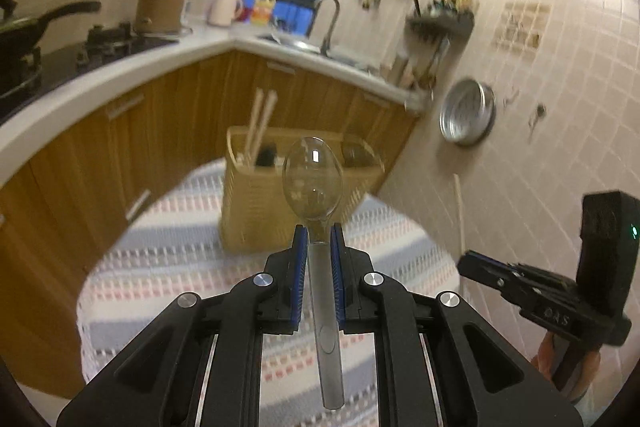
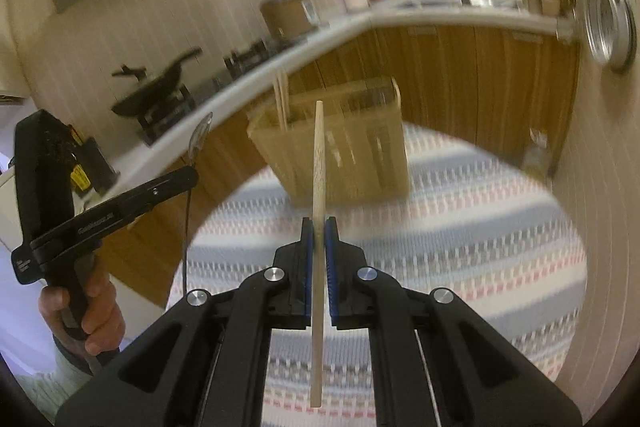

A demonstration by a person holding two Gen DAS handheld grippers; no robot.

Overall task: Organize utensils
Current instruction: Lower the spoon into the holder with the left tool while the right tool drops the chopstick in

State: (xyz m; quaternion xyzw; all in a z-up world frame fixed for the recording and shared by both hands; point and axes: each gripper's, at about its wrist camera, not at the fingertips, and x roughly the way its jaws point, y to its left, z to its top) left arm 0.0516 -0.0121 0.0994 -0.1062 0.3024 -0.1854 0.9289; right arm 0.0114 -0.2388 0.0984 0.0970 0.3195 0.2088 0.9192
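My left gripper (image 1: 319,231) is shut on the handle of a clear plastic spoon (image 1: 312,179), whose bowl points forward and up. Beyond it a tan woven utensil basket (image 1: 248,203) stands on the striped tablecloth (image 1: 160,267), with pale chopsticks (image 1: 260,119) sticking out of its left side. My right gripper (image 2: 319,223) is shut on a thin flat wooden utensil (image 2: 319,155), seen edge-on and pointing at the same basket (image 2: 360,163). Each gripper shows in the other's view: the right gripper (image 1: 472,261) at lower right, the left gripper (image 2: 192,173) with the spoon (image 2: 200,135) at left.
A curved white counter (image 1: 120,75) over wooden cabinets runs behind the round table. On it are a stove with a black pan (image 1: 24,31), a brown pot (image 1: 160,7) and a sink (image 1: 304,43). A metal pan (image 1: 466,117) hangs on the tiled wall. A hand (image 2: 92,311) grips the left tool.
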